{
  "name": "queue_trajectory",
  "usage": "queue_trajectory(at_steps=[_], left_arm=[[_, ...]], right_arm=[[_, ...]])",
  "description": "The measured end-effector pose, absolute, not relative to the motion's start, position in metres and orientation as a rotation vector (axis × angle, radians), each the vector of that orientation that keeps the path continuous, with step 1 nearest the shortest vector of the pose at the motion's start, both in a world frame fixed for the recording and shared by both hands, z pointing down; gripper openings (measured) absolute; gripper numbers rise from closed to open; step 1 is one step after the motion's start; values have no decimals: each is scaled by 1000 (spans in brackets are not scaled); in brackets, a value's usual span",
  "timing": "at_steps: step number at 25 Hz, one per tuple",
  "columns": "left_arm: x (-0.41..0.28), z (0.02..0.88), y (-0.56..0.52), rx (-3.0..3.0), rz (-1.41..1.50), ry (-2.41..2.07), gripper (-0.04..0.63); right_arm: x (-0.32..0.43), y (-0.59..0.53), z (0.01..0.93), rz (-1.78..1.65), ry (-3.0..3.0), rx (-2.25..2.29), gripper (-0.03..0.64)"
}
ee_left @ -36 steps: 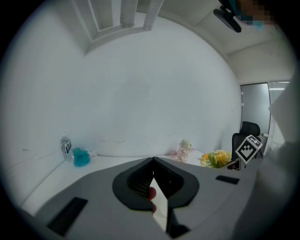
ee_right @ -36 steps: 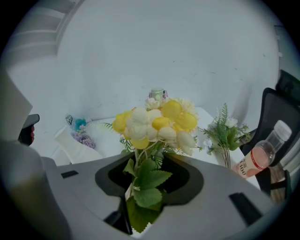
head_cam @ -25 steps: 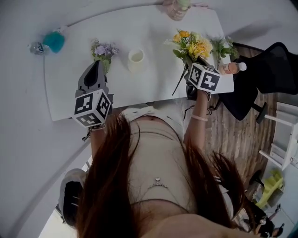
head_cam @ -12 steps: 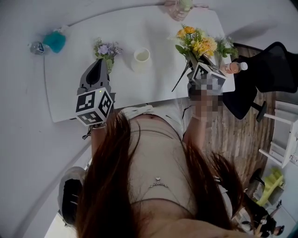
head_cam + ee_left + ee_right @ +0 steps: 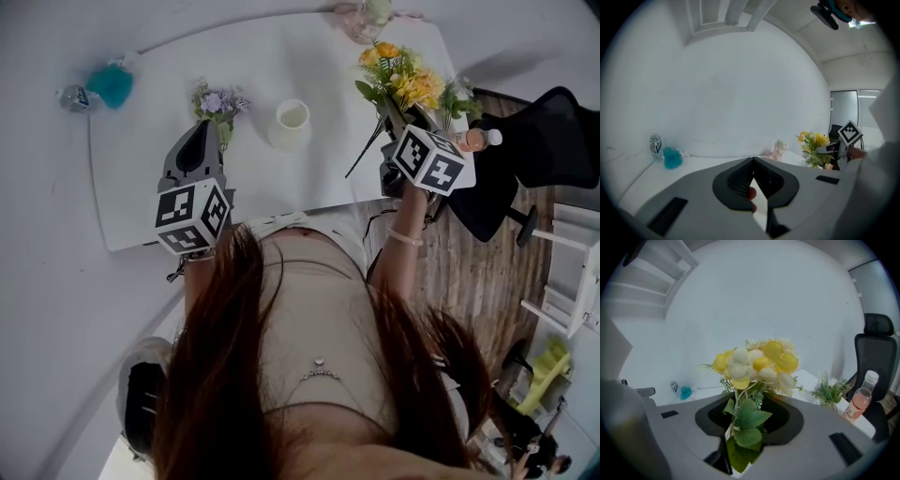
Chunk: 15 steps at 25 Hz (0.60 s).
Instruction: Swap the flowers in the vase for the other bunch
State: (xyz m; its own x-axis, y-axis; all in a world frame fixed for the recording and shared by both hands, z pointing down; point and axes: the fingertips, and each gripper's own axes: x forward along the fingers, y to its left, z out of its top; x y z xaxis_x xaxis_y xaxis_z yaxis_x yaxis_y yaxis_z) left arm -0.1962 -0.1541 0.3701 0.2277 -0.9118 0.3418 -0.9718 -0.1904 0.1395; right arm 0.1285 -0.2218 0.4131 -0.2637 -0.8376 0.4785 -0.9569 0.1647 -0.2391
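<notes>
A yellow bouquet (image 5: 403, 82) with green leaves (image 5: 746, 420) is held by its stems in my right gripper (image 5: 401, 118), which is shut on it at the table's right end. Its long stem slants down to the left over the table. In the right gripper view the blooms (image 5: 757, 363) stand up just past the jaws. A white vase (image 5: 292, 122) stands mid-table with nothing showing in it. A purple bunch (image 5: 217, 101) lies just beyond my left gripper (image 5: 201, 133). That gripper (image 5: 753, 161) is shut with no flower between its jaws.
A green sprig bunch (image 5: 459, 94) and a pink-drink bottle (image 5: 473, 141) sit at the white table's (image 5: 150, 178) right edge, beside a black chair (image 5: 534, 150). A teal object (image 5: 111, 84) and a small water bottle (image 5: 73, 96) stand far left. A pale jar (image 5: 361, 19) stands at the back.
My right gripper has risen a little with the yellow bouquet still in it. The left gripper has stayed by the purple bunch.
</notes>
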Motion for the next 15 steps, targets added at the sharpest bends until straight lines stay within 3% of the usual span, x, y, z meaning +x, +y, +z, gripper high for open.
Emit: queue_trajectory(at_steps=[15], left_arm=[[-207,376,-156,2198,245,-1727,3]], right_arm=[[107,-231,350,542,-2346,1817,178]])
